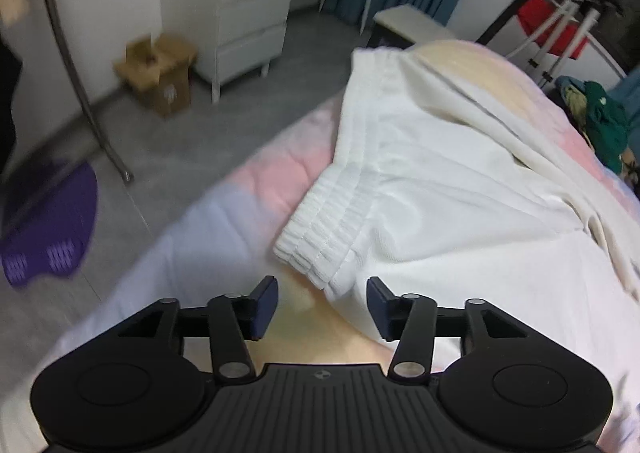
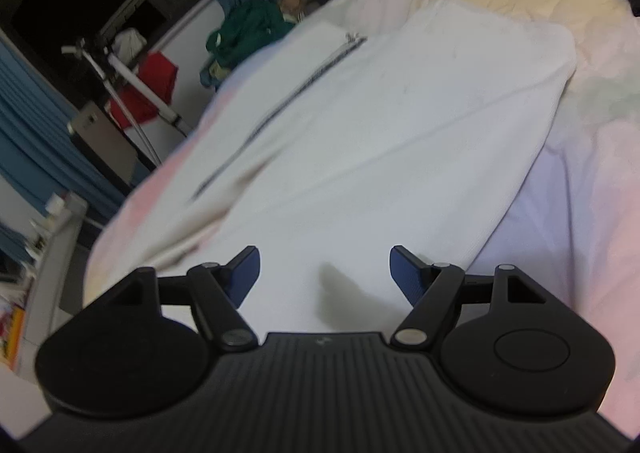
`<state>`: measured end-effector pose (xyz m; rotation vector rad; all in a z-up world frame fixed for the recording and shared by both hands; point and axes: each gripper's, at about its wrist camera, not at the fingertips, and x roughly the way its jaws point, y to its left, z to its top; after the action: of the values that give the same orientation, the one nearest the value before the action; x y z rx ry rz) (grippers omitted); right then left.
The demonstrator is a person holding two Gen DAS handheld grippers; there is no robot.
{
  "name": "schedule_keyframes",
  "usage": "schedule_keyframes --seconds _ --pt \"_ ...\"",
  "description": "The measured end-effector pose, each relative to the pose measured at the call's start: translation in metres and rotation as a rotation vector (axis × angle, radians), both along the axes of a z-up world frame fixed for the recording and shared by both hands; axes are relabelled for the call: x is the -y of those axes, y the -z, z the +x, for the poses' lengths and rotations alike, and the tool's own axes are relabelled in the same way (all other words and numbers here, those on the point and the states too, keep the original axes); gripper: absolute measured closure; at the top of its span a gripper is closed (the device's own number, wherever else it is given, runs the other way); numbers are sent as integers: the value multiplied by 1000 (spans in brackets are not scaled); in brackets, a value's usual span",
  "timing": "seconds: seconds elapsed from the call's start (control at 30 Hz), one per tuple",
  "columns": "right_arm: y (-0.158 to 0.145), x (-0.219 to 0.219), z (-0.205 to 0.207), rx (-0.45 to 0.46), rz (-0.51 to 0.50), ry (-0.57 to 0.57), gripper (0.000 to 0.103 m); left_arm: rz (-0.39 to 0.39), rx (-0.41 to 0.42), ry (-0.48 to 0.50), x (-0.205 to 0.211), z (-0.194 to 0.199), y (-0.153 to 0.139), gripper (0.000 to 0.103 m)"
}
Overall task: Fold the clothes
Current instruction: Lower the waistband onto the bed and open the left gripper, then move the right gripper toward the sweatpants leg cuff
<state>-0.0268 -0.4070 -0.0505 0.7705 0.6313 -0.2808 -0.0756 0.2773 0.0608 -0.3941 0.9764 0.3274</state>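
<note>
Fingers [image 1: 266, 305] spread: left gripper [image 1: 322, 303] near cuff [image 1: 320, 237]; right gripper [image 2: 325, 273] above garment [image 2: 380, 125].

I'm in a home bedroom: pastel bedspread [image 1: 256, 181] mid-frame, white drawers [image 1: 252, 25] upper left, probably a drying rack [image 1: 568, 25] upper right, blurry.

Stuff you can't really make out here

White jacket [image 2: 360, 133] runs under the right wrist camera's lower edge; beyond it, the green clothes pile [image 2: 248, 29] is just blur.
</note>
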Motion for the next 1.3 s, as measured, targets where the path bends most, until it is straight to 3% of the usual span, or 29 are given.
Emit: schedule_keyframes --seconds 0.17,0.3,0.4,0.6,0.77,0.83,0.97,1.07,1.3 --pt "-10 17 -13 37 7 43 29 76 115 78 40 5 -18 41" --pt "-14 26 -19 56 5 67 28 74 207 179 90 19 -25 39" --pt "-15 30 -23 67 13 71 28 19 235 270 132 42 -18 39" --pt "-14 48 -31 75 42 119 28 31 277 443 225 81 -4 39" --pt "-4 76 -32 50 78 167 28 48 270 516 272 109 35 39" --pt "4 87 -31 44 125 183 27 80 273 536 281 116 59 39" --pt "27 91 -25 -6 233 194 27 91 195 549 278 139 108 43" --pt "39 88 -17 -43 270 205 27 106 196 544 273 140 115 43" --pt "28 64 4 -52 159 183 28 116 205 555 273 136 118 42"
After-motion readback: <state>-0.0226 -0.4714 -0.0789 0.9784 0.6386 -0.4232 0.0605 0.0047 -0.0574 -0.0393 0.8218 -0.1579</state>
